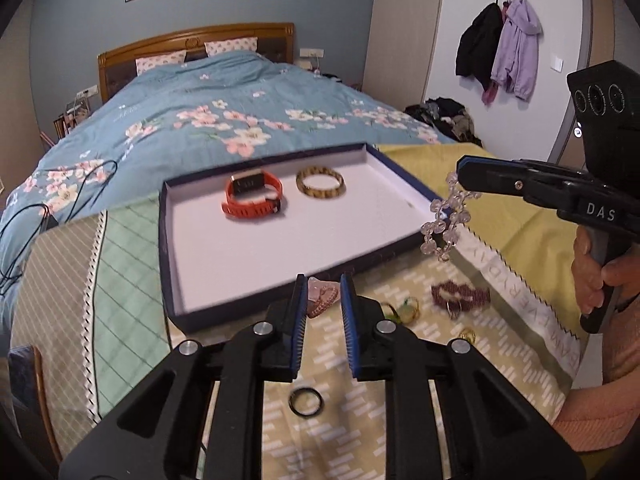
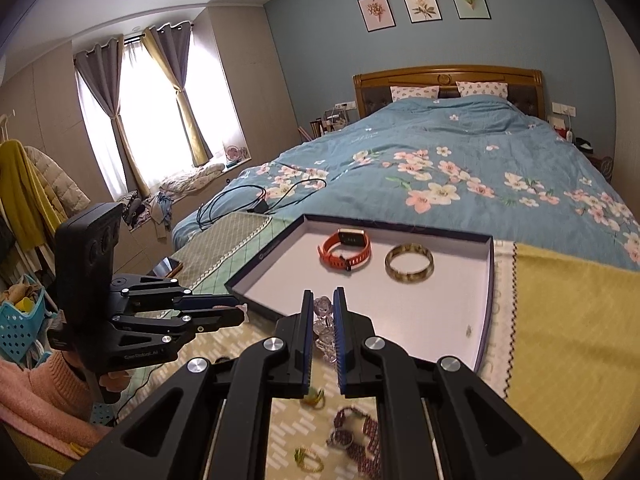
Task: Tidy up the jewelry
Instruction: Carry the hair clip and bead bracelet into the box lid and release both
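Over the tray's near right corner, the right gripper (image 1: 464, 178) hangs with jaws clenched on a clear crystal bead bracelet (image 1: 444, 220), lifted so it can drop into the shallow box tray (image 1: 170, 248) beside the orange watch (image 1: 253, 197) and tortoiseshell bangle (image 1: 320, 182). Left gripper (image 1: 323, 294) hovers, jaws released, near a pink beaded piece (image 1: 322, 298). Maroon bracelet (image 1: 460, 296) and black ring (image 1: 306, 402) wait on the tabletop cloth.

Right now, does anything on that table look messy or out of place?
Yes. Only the orange watch and the amber bangle lie in the tray. A black ring and a maroon beaded bracelet are scattered on the cloth, and a clear bead bracelet dangles from the right gripper.
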